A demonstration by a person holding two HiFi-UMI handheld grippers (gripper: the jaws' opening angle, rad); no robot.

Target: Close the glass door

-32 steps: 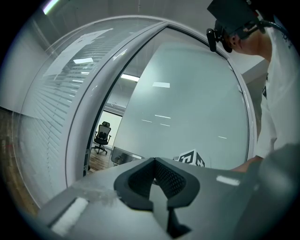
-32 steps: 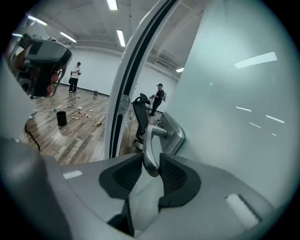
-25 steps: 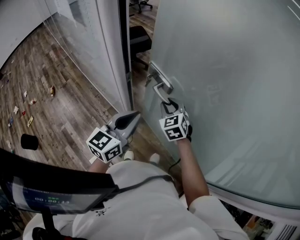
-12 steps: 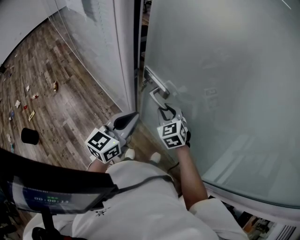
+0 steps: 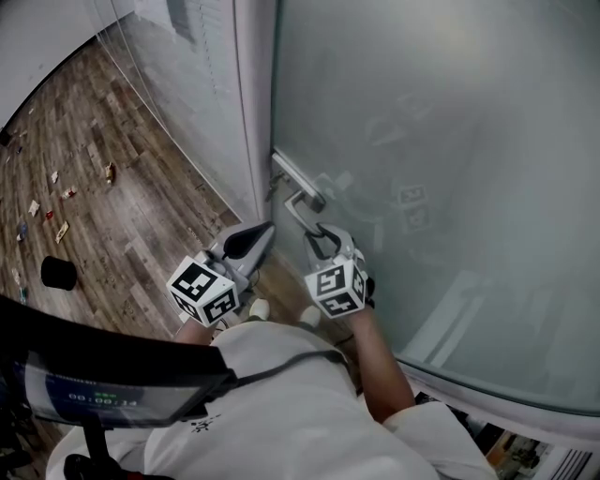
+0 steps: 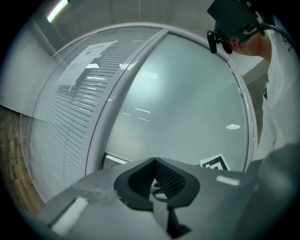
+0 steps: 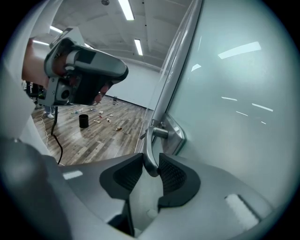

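To my left runs a wooden floor (image 5: 141, 216) with a small black cup (image 5: 58, 273) standing on it and scraps of litter (image 5: 62, 232) scattered near it. Slatted blinds (image 6: 65, 122) hang behind the fixed glass wall, with a sheet of paper (image 6: 89, 51) on it. Strip lights (image 7: 125, 9) glow overhead, and a black cable (image 7: 56, 138) dangles beside me.

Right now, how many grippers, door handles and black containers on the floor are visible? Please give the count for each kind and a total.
grippers: 2, the left gripper and the right gripper
door handle: 1
black container on the floor: 1
total: 4
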